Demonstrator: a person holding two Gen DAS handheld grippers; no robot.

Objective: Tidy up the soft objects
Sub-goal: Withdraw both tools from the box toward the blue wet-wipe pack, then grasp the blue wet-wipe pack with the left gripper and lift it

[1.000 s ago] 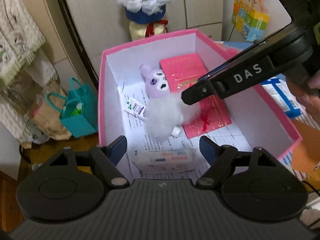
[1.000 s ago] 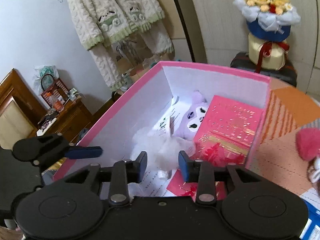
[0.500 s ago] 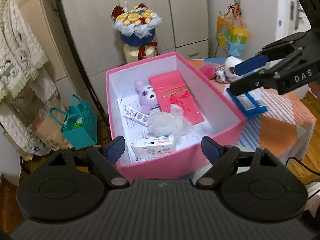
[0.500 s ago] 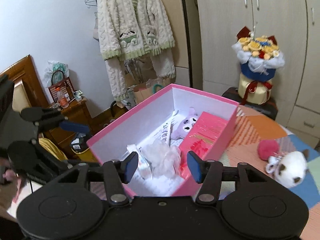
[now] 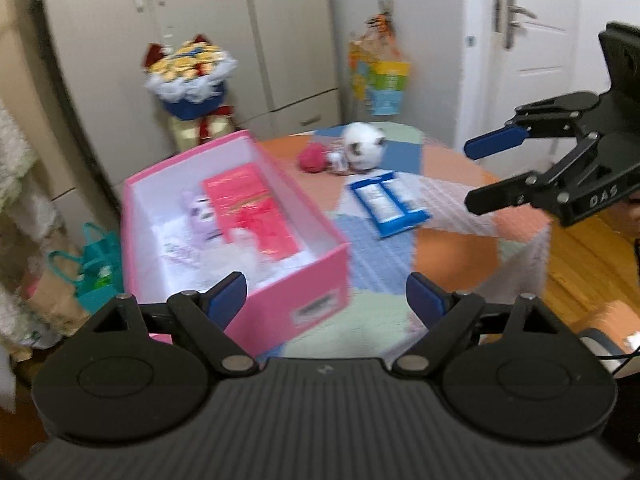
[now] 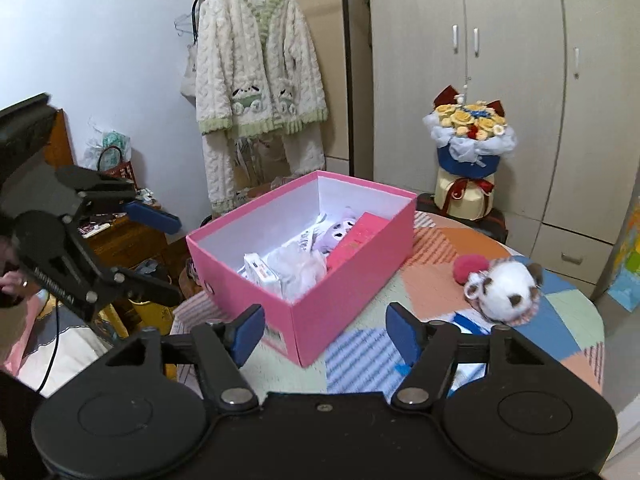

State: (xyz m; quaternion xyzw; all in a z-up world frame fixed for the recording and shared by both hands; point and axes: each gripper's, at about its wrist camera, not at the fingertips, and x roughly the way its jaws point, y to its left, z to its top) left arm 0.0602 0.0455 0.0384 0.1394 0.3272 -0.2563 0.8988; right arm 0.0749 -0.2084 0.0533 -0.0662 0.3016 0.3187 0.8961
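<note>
Plush (image 6: 505, 289) lies on the surface (image 6: 436, 245) beside the box (image 6: 352, 276), light and squashy; grab its round body. Both tools, left (image 5: 326, 296) and right (image 6: 324, 334), have just been opening, empty.

We saw our right gripper (image 6: 323, 330) low in the frame, its blue-padded jaws having just been opening, standing apart with nothing between them. Just above them sat an open pink cardboard box (image 6: 352, 276) at the centre, on a patchwork-covered round table (image 6: 560, 320). Inside lay a pale purple plush toy (image 6: 342, 232), a flat pink-red gift box (image 6: 356, 242), a white fluffy mesh puff (image 6: 296, 266) and a small white packet (image 6: 262, 270). Right of the box, on the table, rested a round white-and-brown plush animal (image 6: 504, 290) touching a pink pompom (image 6: 470, 268). Our left gripper (image 6: 160, 256) stood open at the left edge. A cream knitted cardigan (image 6: 256, 80) hung at upper centre-left, and a wrapped bouquet of yellow flowers (image 6: 468, 152) stood at right.
</note>
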